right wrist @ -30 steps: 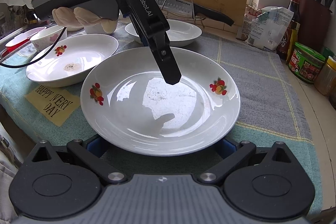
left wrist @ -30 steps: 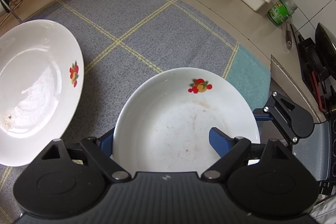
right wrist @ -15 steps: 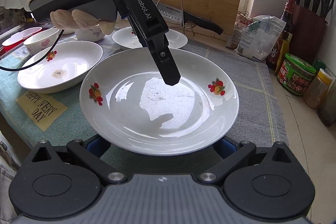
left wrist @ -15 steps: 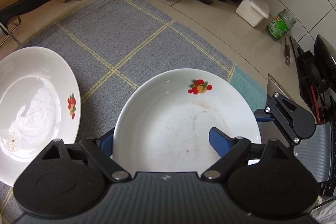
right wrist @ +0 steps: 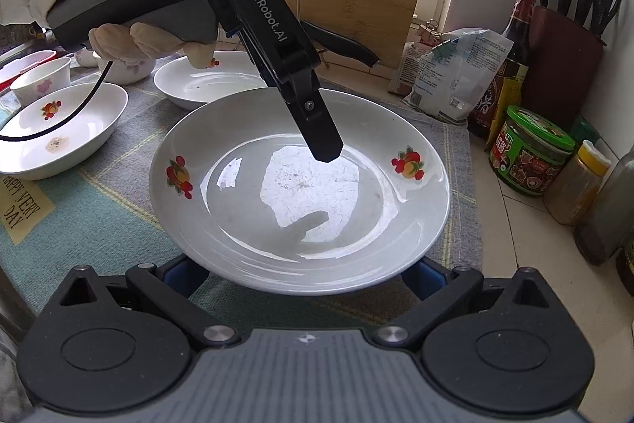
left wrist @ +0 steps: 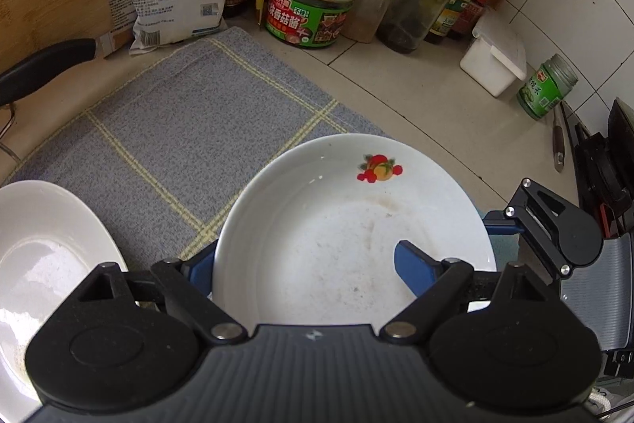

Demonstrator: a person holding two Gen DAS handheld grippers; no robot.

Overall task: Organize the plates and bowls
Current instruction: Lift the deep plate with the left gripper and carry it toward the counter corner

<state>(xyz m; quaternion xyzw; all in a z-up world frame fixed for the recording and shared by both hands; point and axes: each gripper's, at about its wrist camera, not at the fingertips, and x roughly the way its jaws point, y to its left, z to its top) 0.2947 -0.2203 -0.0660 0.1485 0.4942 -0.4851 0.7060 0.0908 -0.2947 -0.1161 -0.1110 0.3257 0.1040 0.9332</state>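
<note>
A second white plate (left wrist: 47,264) runs off the left wrist view's left edge. The held plate (right wrist: 301,193) hides the right gripper's fingertips, and jar labels (right wrist: 527,161) are unreadable.
</note>
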